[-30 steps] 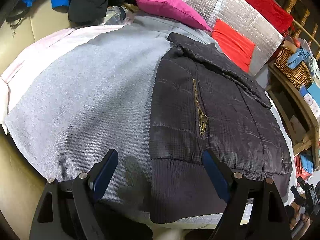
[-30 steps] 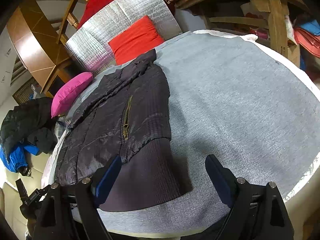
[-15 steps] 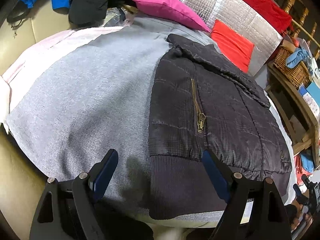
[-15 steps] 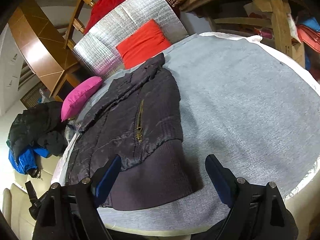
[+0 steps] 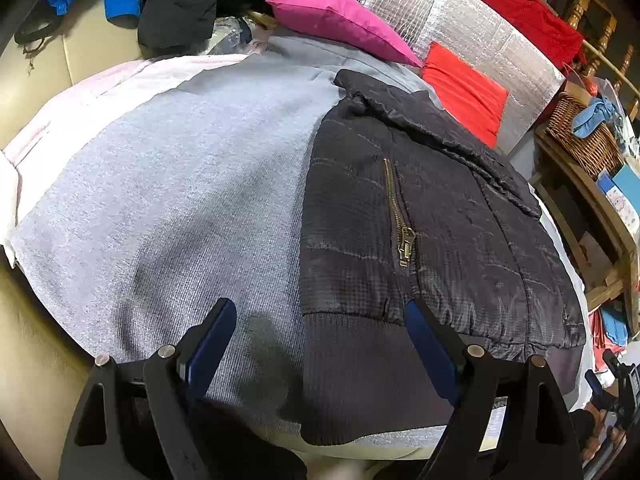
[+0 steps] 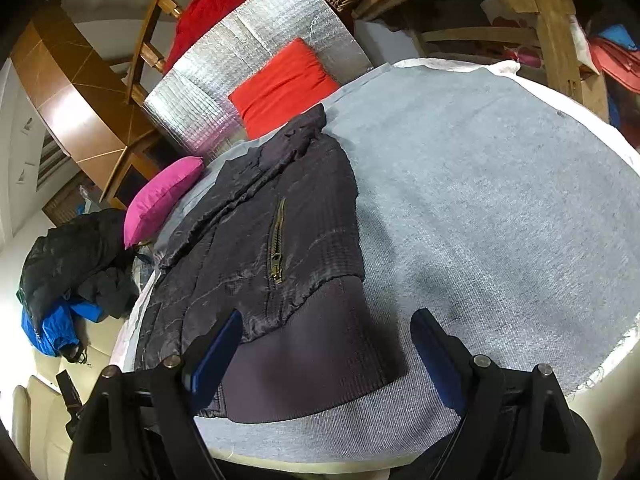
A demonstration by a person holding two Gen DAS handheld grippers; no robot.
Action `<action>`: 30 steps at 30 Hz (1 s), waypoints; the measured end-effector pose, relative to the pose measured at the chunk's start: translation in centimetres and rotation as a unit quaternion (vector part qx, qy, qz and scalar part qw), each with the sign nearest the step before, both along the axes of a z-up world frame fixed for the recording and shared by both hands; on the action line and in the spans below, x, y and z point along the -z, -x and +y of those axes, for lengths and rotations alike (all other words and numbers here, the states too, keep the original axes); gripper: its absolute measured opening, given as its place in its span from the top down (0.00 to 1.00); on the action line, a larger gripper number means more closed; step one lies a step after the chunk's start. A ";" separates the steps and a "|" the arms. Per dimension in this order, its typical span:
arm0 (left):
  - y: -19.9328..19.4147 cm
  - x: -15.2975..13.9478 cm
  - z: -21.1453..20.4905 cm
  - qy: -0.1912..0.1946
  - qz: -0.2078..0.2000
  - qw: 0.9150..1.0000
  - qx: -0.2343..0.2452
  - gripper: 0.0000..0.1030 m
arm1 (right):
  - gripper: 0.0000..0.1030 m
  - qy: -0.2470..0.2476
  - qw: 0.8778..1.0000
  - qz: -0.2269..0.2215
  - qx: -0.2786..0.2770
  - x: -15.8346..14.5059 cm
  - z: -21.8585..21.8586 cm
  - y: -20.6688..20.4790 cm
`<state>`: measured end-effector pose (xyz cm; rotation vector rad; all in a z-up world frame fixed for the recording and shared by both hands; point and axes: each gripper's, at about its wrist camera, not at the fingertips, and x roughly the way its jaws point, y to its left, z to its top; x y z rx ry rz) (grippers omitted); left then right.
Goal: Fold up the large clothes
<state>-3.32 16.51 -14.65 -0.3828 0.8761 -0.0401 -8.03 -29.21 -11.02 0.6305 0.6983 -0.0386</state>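
A dark quilted jacket point(image 5: 440, 216) with a brass zip lies folded on a grey cloth point(image 5: 180, 184), its ribbed hem toward me. In the left wrist view my left gripper point(image 5: 320, 312) hangs open above the hem's left corner, nothing between its blue pads. The right wrist view shows the same jacket point(image 6: 256, 248) left of centre on the grey cloth point(image 6: 500, 200). My right gripper point(image 6: 328, 324) is open over the hem's right corner, apart from the fabric.
A pink cushion point(image 5: 336, 20), a red cushion point(image 5: 464, 88) and a silver foil panel point(image 5: 480, 40) stand behind the jacket. A heap of black and blue clothes point(image 6: 68, 272) lies on the cream seat. A wicker basket point(image 5: 584, 140) sits on wooden shelving at the right.
The right wrist view has tilted and rolled slightly, so the jacket sits lower and further right in it. The left view is almost unchanged. Both grippers stay open.
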 end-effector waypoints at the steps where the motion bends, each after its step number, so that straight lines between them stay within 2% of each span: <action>1: -0.1 0.0 0.0 0.001 0.001 1.000 0.001 0.16 | 0.14 0.001 1.000 0.001 -0.001 0.0 0.0 -0.1; 7: -0.4 0.3 -0.2 -0.005 0.008 1.000 0.005 0.16 | 0.14 0.001 1.000 0.011 -0.006 0.2 0.2 -0.6; 13: -0.6 0.5 -0.2 -0.001 0.018 1.000 0.006 0.16 | 0.14 -0.028 0.999 0.029 -0.011 0.3 -0.7 -2.3; 18: -0.7 0.5 -0.7 -0.009 0.018 1.000 0.014 0.16 | 0.14 -0.058 0.996 0.054 -0.031 1.6 -0.7 -4.6; 27: -1.4 0.9 -1.1 -0.003 0.027 0.999 0.022 0.16 | 0.15 -0.054 0.995 0.070 -0.056 2.2 0.5 -6.0; 30: -1.9 1.1 -1.4 -0.002 0.030 0.999 0.022 0.16 | 0.20 -0.048 0.994 0.077 -0.056 2.2 0.7 -6.1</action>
